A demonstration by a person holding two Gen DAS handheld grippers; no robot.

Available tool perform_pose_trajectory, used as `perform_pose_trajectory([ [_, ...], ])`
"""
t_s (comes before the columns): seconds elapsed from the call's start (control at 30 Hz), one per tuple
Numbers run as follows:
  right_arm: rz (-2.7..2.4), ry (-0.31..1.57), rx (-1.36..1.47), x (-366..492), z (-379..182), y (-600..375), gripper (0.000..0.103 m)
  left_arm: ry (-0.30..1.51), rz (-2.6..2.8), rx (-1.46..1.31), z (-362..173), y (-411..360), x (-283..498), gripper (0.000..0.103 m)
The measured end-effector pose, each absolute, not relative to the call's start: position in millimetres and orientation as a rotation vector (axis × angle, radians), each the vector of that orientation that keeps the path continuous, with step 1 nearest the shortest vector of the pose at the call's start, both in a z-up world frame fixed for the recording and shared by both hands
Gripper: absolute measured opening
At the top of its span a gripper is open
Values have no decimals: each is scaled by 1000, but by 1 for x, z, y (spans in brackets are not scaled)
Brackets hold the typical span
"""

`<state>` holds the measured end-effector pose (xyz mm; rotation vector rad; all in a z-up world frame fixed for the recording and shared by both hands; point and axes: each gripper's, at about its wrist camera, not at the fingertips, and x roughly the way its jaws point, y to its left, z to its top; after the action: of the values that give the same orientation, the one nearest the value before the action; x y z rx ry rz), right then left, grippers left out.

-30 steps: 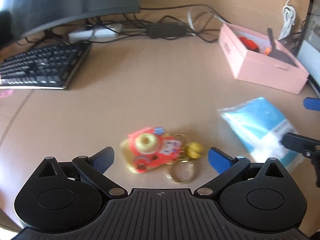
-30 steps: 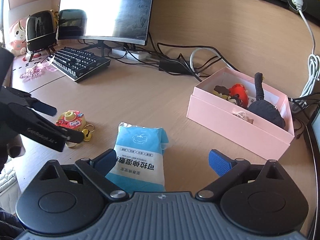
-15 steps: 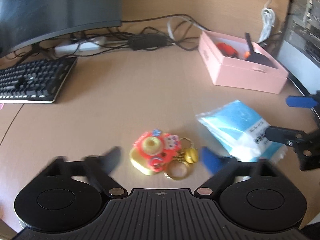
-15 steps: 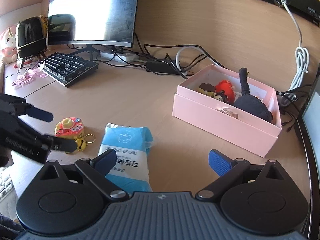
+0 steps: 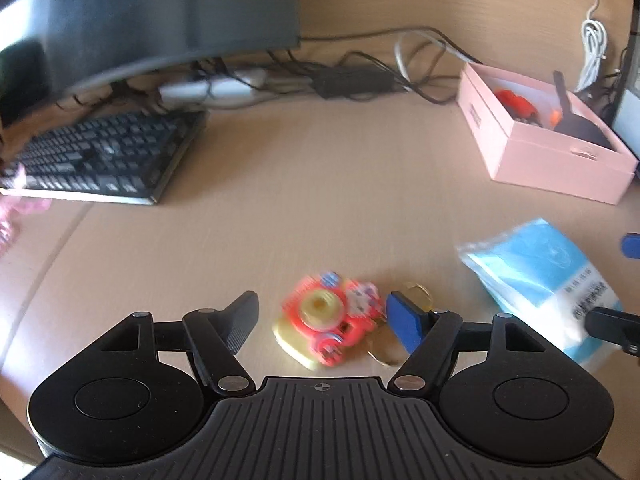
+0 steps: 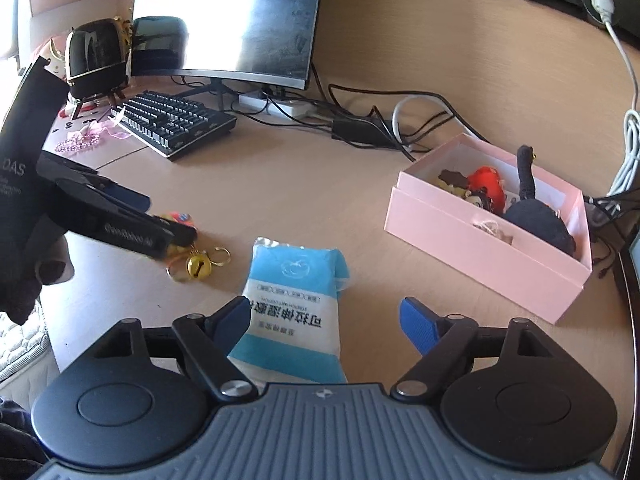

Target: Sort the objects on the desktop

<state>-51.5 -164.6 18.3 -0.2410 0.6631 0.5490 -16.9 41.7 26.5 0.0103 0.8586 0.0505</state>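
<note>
blue packet [image 6: 294,300] "可拉伸湿敷", black sleeve [image 6: 20,160] "DAS"

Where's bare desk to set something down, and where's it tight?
Free: the wide patch between the keyboard, pink box and wipes pack; also the strip between pack and box. Crowded: cables behind the monitor, and around the keychain, which lies between the left claw fingers.

Left gripper [image 5: 322,322] hangs low, jaws spread wide, fingers [image 5: 404,320] angled forward and down; right gripper [image 6: 324,322] sits level to its right, jaws likewise parted, nothing clamped between its pads [image 6: 418,326]; both point the same way, near each other.
</note>
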Motion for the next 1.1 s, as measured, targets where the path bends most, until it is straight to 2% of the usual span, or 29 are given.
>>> perform_pose_trajectory([
  [0.2, 571, 684, -226, -50, 15, -162, 83, 915, -104, -98, 24, 39, -34, 78],
  [0.33, 578, 693, -219, -46, 14, -161, 77, 894, -51, -54, 27, 40, -39, 78],
  [0.47, 581, 715, -161, -35, 17, -158, 77, 879, 29, -50, 26, 40, -21, 77],
  [0.63, 556, 792, -61, -14, 12, -147, 77, 885, 61, -10, 17, 37, -8, 69],
  [0.67, 546, 814, -49, -10, 9, -144, 77, 878, 58, -4, 16, 36, -8, 67],
  [0.7, 537, 831, -42, -8, 5, -142, 77, 873, 52, -2, 16, 35, -7, 59],
  [0.73, 539, 846, -43, -7, 1, -139, 72, 871, 46, -1, 17, 35, -7, 51],
  [0.77, 542, 855, -48, -8, -2, -137, 63, 870, 41, 2, 18, 34, -8, 50],
  [0.83, 552, 857, -70, -12, -4, -134, 56, 883, 21, 1, 19, 34, -10, 50],
  [1.1, 581, 878, -161, -39, 4, -156, 52, 838, -79, 78, 39, 19, -51, 49],
])
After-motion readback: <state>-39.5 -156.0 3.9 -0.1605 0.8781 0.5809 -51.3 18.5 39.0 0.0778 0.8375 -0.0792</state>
